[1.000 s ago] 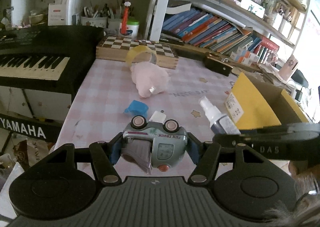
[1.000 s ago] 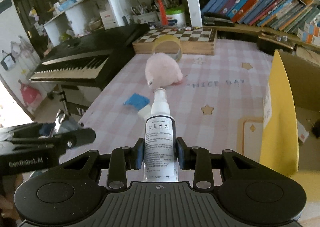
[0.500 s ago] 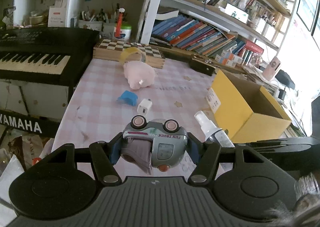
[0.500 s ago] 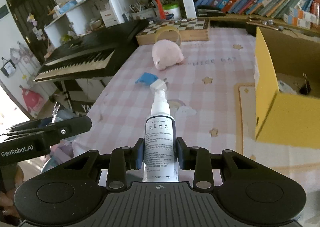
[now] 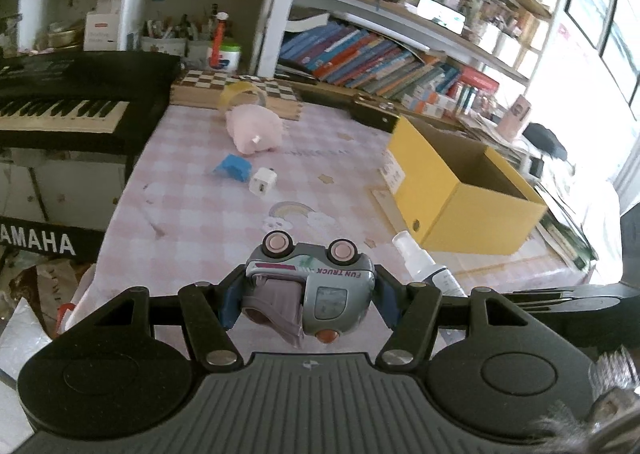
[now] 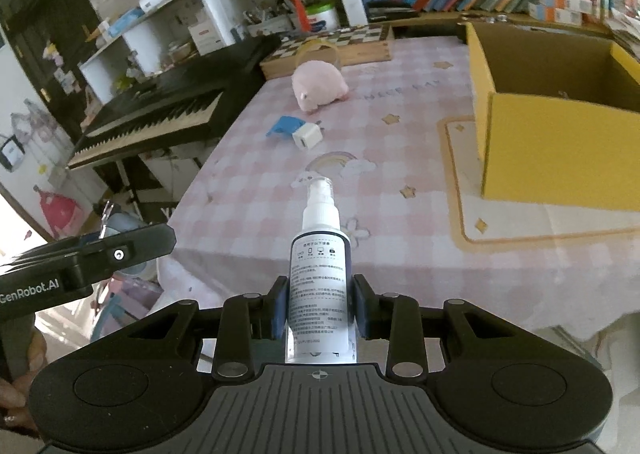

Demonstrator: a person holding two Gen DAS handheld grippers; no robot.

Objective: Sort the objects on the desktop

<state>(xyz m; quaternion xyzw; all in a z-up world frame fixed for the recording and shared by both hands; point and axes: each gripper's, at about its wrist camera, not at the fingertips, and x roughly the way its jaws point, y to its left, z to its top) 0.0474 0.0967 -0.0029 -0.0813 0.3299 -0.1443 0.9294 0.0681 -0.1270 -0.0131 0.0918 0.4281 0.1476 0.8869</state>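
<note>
The toy truck (image 5: 310, 290) lies on its side, wheels up, pinched between the pads of the left claw (image 5: 308, 300), which is part-way open, closed only as far as the truck's body allows. The spray bottle (image 6: 320, 282) stands nozzle-forward in the right claw (image 6: 320, 312), whose pads press its label from both sides. Both things are lifted clear of the counter (image 6: 400, 158), near its front edge.

To my eye this is the carrying step: two things picked up, neither yet put away. Ahead and to the right of both claws sits the open yellow box (image 6: 552, 142), the likely home for them. The next move calls for swinging each claw over the box's rim, high enough to clear its near wall, before letting go.

Farther ahead of the claws, the white charger (image 5: 263, 182), the blue piece (image 5: 232, 168) and the pink plush (image 5: 254, 130) lie waiting on the counter.
</note>
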